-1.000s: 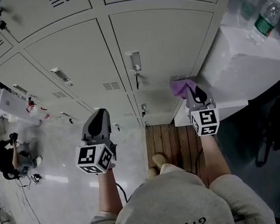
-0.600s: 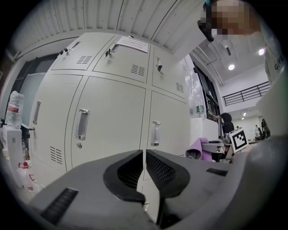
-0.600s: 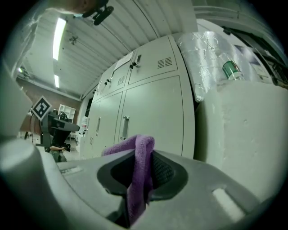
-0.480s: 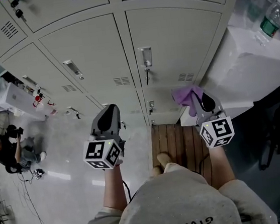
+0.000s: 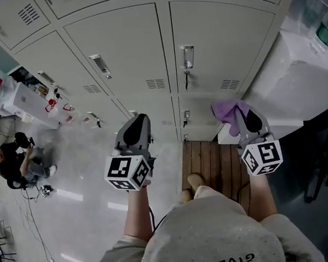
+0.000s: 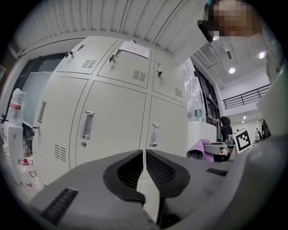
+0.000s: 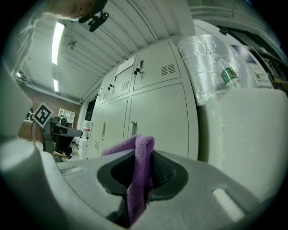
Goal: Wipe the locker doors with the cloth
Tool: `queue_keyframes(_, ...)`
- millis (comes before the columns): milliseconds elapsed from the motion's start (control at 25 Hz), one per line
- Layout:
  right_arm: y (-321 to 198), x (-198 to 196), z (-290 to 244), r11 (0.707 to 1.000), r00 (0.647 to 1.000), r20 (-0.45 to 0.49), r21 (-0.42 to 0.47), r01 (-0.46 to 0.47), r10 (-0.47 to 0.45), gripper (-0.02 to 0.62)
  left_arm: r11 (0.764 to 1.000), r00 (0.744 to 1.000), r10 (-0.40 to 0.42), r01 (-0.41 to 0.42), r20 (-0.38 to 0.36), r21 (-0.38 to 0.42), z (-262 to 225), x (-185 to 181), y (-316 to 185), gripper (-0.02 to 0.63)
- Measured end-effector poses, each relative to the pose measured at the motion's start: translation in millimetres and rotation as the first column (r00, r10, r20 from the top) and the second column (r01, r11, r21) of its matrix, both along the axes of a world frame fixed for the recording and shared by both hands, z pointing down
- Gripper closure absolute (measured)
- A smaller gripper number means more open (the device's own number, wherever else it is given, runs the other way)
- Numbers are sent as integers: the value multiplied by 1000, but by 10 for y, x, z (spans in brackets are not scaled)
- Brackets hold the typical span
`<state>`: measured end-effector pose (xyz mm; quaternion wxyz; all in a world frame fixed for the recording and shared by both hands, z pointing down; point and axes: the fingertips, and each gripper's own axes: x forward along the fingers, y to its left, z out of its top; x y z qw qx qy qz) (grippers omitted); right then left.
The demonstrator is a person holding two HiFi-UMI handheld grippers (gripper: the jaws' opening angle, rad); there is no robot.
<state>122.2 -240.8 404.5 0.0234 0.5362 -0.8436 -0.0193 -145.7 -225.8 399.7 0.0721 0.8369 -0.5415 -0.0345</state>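
R gripper (image 7: 145,165) pinching 1 purple cloth (image 7: 142,144), L gripper (image 6: 144,155) jaws pressed together (empty), locker doors (image 5: 120,51) ahead

Head view: above the person, steeply down, lockers (image 5: 118,50) on the far side. Left gripper view, right gripper view: low behind own jaws, tilted up at lockers, near. All three share those lockers.
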Motion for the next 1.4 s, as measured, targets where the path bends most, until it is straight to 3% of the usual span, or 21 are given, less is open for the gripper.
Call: queue_keyframes(1400, 138, -23, 46, 999, 999, 1, -22, -35, 35, 537, 1000, 1000, 19, -19, -20, 13, -34, -53, 28, 588)
